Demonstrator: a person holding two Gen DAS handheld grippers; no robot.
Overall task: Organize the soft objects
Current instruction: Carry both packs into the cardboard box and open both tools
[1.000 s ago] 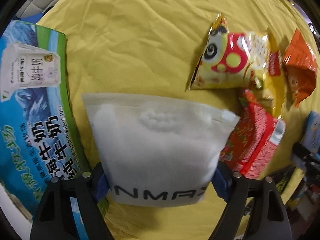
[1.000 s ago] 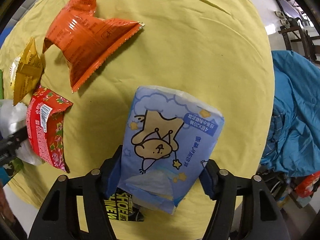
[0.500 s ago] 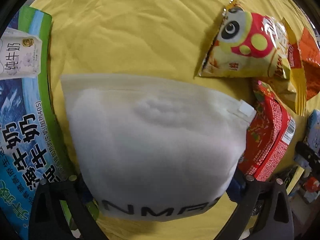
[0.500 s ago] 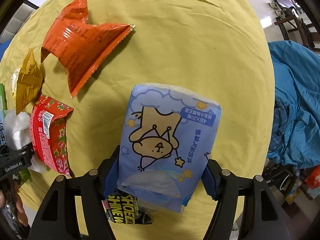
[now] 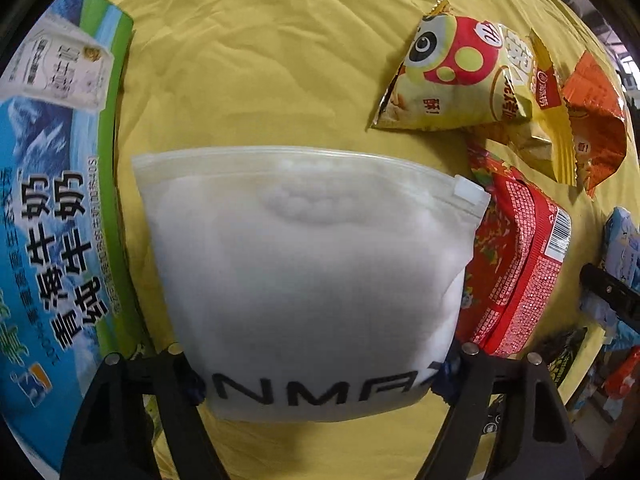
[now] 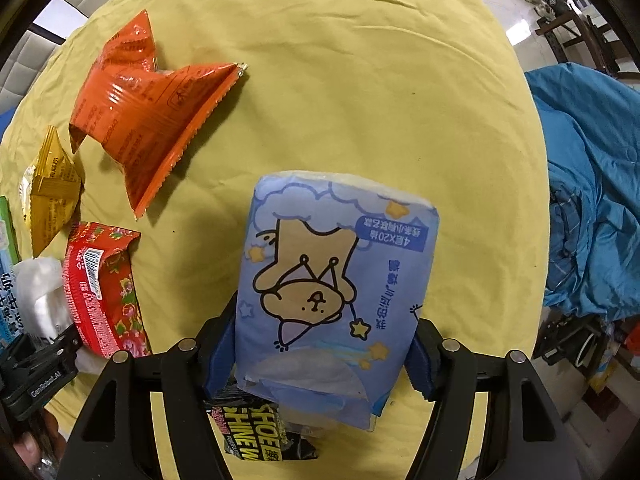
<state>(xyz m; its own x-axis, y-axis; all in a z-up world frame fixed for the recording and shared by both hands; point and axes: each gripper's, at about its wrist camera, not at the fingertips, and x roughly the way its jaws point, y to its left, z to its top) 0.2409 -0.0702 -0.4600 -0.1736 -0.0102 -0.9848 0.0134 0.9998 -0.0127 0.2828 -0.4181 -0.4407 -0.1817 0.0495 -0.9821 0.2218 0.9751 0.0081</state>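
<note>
My left gripper point(image 5: 320, 376) is shut on a white zip pouch point(image 5: 308, 276) with black letters, held over the yellow cloth point(image 5: 260, 80). My right gripper point(image 6: 320, 352) is shut on a blue tissue pack point(image 6: 332, 280) with a cartoon bear, held above the cloth point(image 6: 360, 80). The white pouch point(image 6: 38, 296) and the left gripper's black body point(image 6: 32, 376) show at the left edge of the right wrist view. The tissue pack point(image 5: 624, 248) shows at the right edge of the left wrist view.
A blue-green milk carton box point(image 5: 52, 208) lies left of the pouch. Snack bags lie on the cloth: yellow-red point(image 5: 460, 76), gold point(image 6: 50, 184), orange point(image 6: 148, 120), red point(image 6: 100, 288). A black shoe-shine packet point(image 6: 260, 436) lies under the tissue pack. Blue fabric point(image 6: 592, 200) lies beyond the table's right edge.
The left gripper swung towards the pouch's far side and back, still holding it. The right gripper with the tissue pack shifted slightly; both grips are unchanged.
</note>
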